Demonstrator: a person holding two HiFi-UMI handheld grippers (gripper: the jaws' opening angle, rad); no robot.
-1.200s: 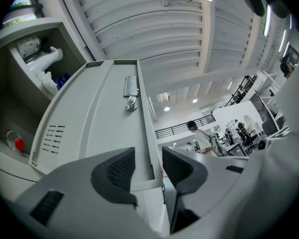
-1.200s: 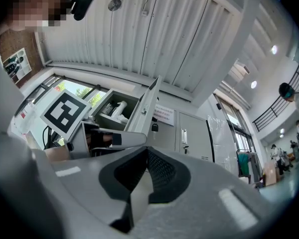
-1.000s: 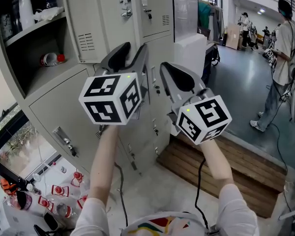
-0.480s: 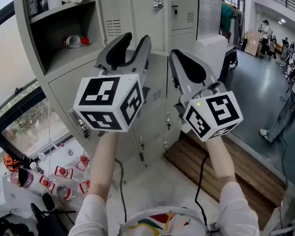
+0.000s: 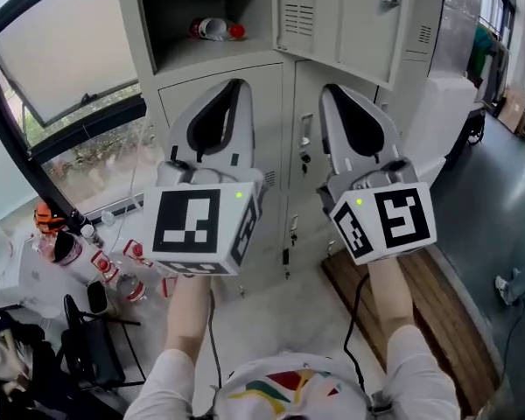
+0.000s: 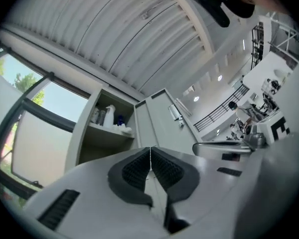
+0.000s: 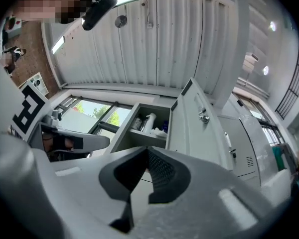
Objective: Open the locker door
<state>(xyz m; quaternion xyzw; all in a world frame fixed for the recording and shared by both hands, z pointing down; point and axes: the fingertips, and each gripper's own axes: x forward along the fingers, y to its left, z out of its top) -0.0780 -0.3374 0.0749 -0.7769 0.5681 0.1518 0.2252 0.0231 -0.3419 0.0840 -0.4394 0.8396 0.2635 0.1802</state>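
Note:
Grey lockers point(image 5: 245, 103) fill the head view. An upper compartment point(image 5: 201, 16) stands open, with its door point(image 5: 332, 16) swung out to the right, and the doors below it are closed. Both grippers are raised in front of the closed lower doors and touch nothing. My left gripper point(image 5: 236, 86) is closing; its black pads point(image 6: 137, 168) meet with nothing between them. My right gripper point(image 5: 331, 90) is shut and empty too. The left gripper point(image 6: 150, 150) and the right gripper point(image 7: 147, 151) both look up at the open compartment point(image 7: 149, 121) and its door point(image 7: 194, 118).
A red-capped bottle point(image 5: 214, 29) lies on the open shelf, and bottles point(image 7: 148, 119) stand higher up. Several red-labelled bottles point(image 5: 114, 265) sit on the floor at the left by a window point(image 5: 61, 59). A wooden platform point(image 5: 442, 304) lies at the right, a black stand point(image 5: 92, 348) at the lower left.
The view has swung left and squared up to the lockers. Both grippers stay raised side by side. The left gripper's jaws, apart in the earlier frames, have come together.

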